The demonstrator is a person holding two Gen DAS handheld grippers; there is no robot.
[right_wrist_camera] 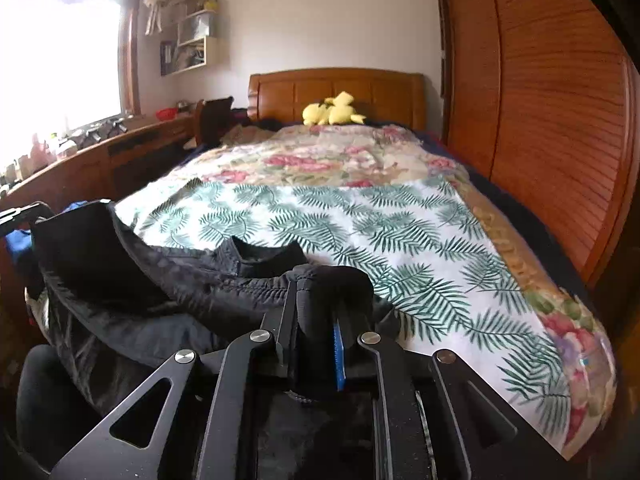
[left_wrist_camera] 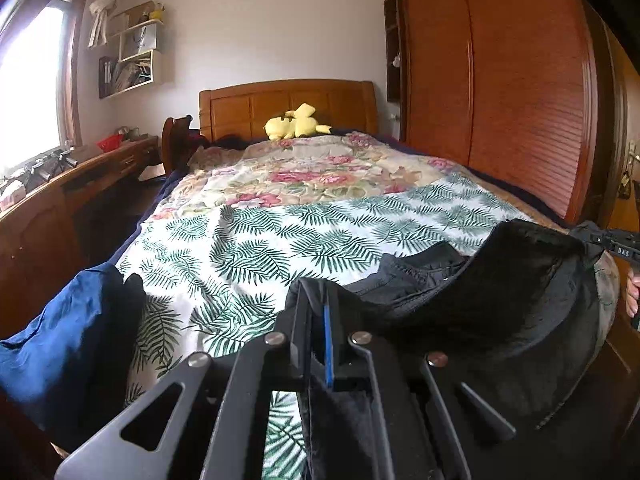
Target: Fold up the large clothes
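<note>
A black garment [left_wrist_camera: 512, 292] hangs stretched between both grippers over the near end of the bed. My left gripper [left_wrist_camera: 318, 300] is shut on one edge of the black cloth, which runs between its jaws. In the right wrist view the same black garment [right_wrist_camera: 168, 280] sags to the left, and my right gripper [right_wrist_camera: 320, 292] is shut on a bunched fold of it. The other gripper [left_wrist_camera: 616, 242] shows at the far right of the left wrist view, with fingers of a hand [left_wrist_camera: 632, 292] below it.
The bed carries a fern-print sheet [left_wrist_camera: 280, 240] over a floral quilt [left_wrist_camera: 320, 168]. A yellow plush toy [left_wrist_camera: 296, 122] lies by the wooden headboard. A blue cloth [left_wrist_camera: 60, 344] lies at the bed's near left. A wooden wardrobe [left_wrist_camera: 520, 80] stands to the right, a desk [left_wrist_camera: 80, 176] to the left.
</note>
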